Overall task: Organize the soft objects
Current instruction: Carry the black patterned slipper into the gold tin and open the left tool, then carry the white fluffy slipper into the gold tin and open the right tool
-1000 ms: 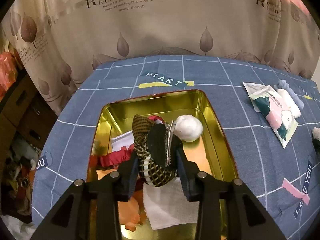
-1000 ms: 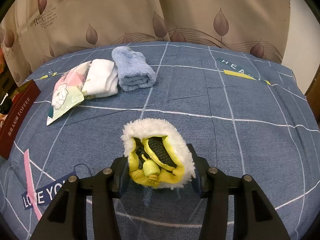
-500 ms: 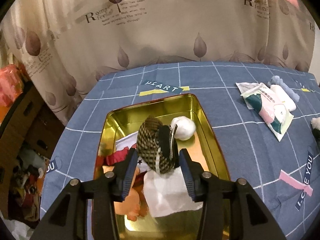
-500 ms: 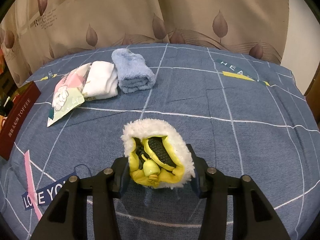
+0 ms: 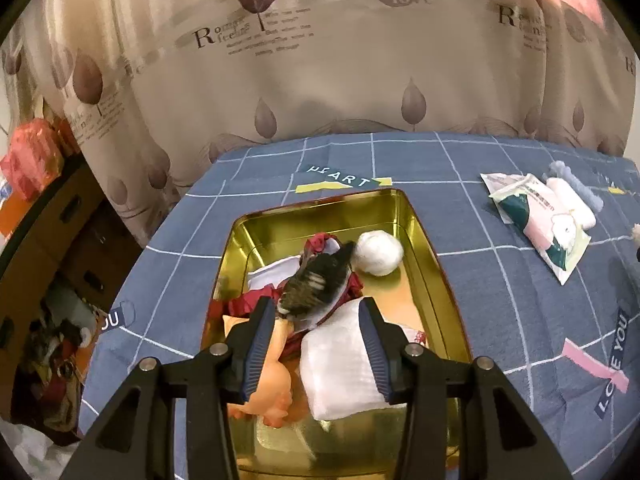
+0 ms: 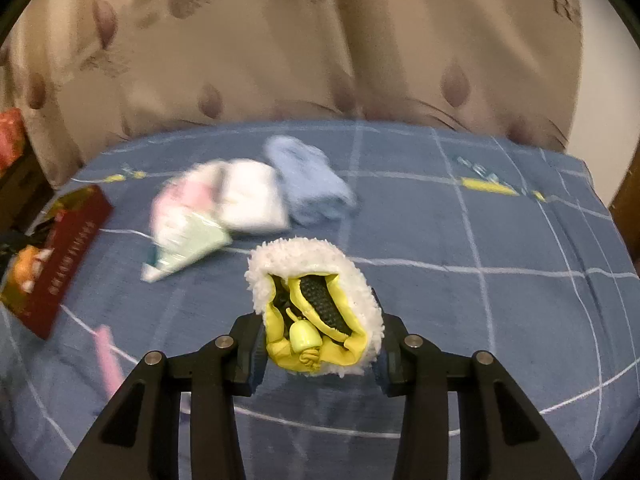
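Note:
My left gripper (image 5: 316, 312) hangs open over the gold tin (image 5: 424, 232). A dark checked soft piece (image 5: 316, 284) lies blurred in the tin just ahead of the fingertips, free of both pads. With it in the tin are a white ball (image 5: 379, 254), a folded white cloth (image 5: 340, 372), red fabric (image 5: 248, 300) and an orange toy (image 5: 272, 388). My right gripper (image 6: 316, 344) is closing on a white fleecy pouch with yellow lining (image 6: 316, 312). Both pads press its sides and it hangs above the blue checked tablecloth.
A blue rolled towel (image 6: 312, 184), a white rolled towel (image 6: 252, 196) and a tissue packet (image 6: 184, 236) lie on the cloth beyond the pouch. A red tin lid (image 6: 60, 256) sits at the left edge. A leaf-print curtain backs the table. Boxes and clutter stand left of it.
The left jaws opened and the dark checked piece dropped from them into the tin. The right gripper rose with the fleecy pouch, which had been resting on the cloth.

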Available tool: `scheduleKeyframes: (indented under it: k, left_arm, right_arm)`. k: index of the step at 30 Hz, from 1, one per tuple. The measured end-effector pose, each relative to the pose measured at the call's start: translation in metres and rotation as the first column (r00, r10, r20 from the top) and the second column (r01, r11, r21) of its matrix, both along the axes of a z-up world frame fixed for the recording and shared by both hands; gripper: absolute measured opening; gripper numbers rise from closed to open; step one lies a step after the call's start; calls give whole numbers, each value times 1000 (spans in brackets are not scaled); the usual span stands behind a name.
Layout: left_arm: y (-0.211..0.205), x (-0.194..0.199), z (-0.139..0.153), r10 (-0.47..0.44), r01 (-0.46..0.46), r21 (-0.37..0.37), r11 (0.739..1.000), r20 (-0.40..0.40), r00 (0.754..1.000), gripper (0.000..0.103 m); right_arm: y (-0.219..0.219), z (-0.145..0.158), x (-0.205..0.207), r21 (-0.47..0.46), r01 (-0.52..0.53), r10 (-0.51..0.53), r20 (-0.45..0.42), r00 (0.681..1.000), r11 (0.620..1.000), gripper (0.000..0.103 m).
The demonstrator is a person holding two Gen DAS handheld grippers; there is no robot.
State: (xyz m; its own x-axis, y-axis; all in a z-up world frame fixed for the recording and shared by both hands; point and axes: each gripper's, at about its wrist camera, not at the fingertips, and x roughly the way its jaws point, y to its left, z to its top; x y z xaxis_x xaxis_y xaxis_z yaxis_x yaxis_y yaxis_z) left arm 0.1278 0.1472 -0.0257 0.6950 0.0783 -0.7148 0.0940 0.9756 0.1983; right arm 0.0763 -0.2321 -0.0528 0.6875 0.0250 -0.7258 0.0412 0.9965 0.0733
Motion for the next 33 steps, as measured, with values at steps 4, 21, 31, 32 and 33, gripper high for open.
scheduleKeyframes:
  k: [4, 21, 31, 32, 33]
  left_arm:
    - [8, -1, 6, 23, -23, -45, 999, 13, 1000, 45]
    - [31, -6, 20, 57, -50, -175, 983, 35, 998, 57]
    - [39, -5, 18, 82, -76, -155, 985, 34, 996, 57]
    - [41, -5, 17, 87, -81, -147, 986, 34, 996, 57]
    - [41, -4, 16, 95, -89, -135, 987, 36, 995, 57]
  right_arm:
    - [37, 18, 2, 15, -92, 92, 26, 995, 996, 39]
    - [217, 23, 11, 90, -459, 460, 10, 888, 884, 39]
    - [271, 26, 72, 115, -475, 476, 18, 879, 872, 39]
    - [273, 27, 76, 117, -474, 476, 17, 880, 873, 39]
    - [277, 26, 81, 117, -473, 475, 13, 880, 873, 39]
